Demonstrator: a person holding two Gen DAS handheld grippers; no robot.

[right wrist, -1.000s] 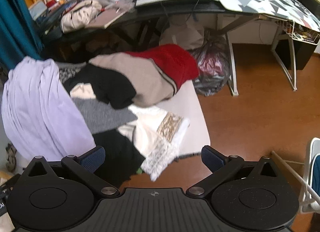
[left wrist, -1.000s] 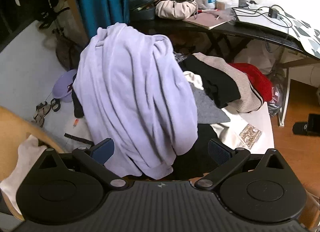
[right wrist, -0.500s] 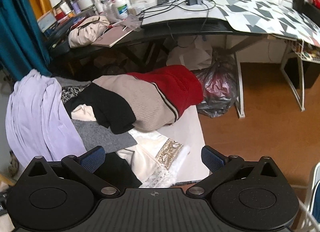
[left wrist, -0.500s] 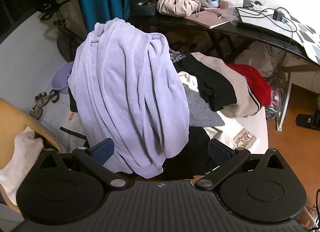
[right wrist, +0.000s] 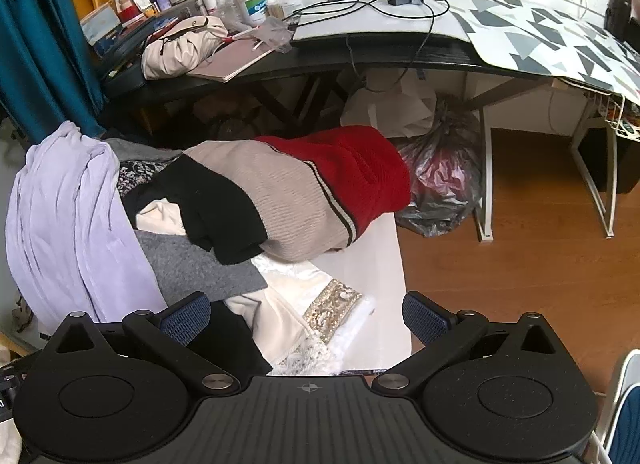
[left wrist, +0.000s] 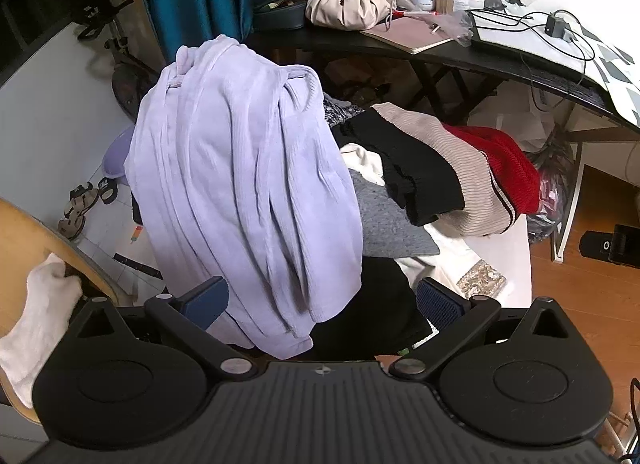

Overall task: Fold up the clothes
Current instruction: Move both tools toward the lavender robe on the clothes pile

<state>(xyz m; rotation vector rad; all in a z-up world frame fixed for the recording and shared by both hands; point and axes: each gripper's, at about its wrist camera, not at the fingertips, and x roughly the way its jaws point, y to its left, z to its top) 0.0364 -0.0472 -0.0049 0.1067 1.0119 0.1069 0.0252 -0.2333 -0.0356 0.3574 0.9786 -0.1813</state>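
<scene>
Hovering with jaws apart, left gripper and right gripper face the heap; best start: pinch the lilac top at its shoulders.

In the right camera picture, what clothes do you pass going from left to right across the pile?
Lilac top → grey knit → black sweater part → beige ribbed sweater part → red sweater part, and past the pile, the plastic bag on the floor.
</scene>
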